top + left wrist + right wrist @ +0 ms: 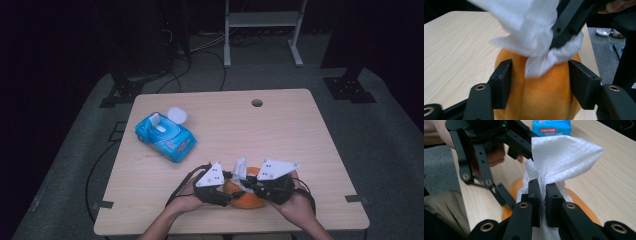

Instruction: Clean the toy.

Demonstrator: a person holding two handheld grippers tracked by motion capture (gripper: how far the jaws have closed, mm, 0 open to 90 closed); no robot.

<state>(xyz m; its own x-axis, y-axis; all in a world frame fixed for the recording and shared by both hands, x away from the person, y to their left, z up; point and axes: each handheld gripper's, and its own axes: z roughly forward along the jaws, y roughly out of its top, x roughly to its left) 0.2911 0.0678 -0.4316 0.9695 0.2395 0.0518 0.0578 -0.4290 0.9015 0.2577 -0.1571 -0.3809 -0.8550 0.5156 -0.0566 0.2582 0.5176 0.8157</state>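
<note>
Orange fruit (pixel 536 97) at table's (pixel 280 125) six o'clock edge sits between left gripper's (pixel 540 82) half-open jaws, pads seemingly touching; right gripper (pixel 543 202), clamped on white wipe (pixel 564 157), rubs it, and a hard stroke could roll fruit free.

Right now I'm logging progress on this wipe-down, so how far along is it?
Done: a white wipe is out of the blue wipes pack, whose lid stands open. In hand: the right gripper is shut on the wipe and presses it on the orange object, while the left gripper straddles that object. Left: probably more wiping, then putting the wipe down.
</note>
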